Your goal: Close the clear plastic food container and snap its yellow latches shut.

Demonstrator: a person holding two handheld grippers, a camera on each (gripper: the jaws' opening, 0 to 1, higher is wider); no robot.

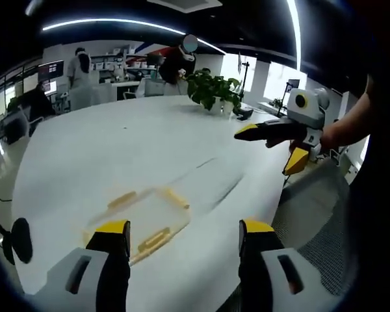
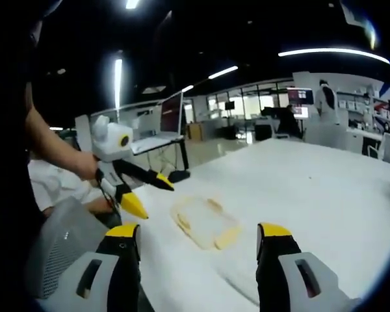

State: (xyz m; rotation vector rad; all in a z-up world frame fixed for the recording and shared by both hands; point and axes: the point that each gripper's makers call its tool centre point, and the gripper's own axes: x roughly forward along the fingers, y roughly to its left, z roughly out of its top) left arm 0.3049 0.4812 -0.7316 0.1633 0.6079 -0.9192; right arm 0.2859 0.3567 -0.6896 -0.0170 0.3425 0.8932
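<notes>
A clear plastic food container [image 1: 145,219] with yellow latches lies flat on the white table [image 1: 117,149], near the table's edge. My left gripper [image 1: 185,237] is held above and in front of it, open with nothing between its jaws. In the right gripper view the same container [image 2: 205,223] sits ahead of my right gripper [image 2: 198,244], which is also open and holds nothing. The right gripper [image 1: 273,146] appears in the left gripper view at the right, raised over the table edge. The left gripper [image 2: 146,192] appears at the left of the right gripper view.
A potted green plant [image 1: 214,90] stands at the table's far side. A grey mesh chair [image 1: 318,214] sits beside the table edge. People [image 1: 81,75] and desks fill the office background. The white table stretches wide beyond the container.
</notes>
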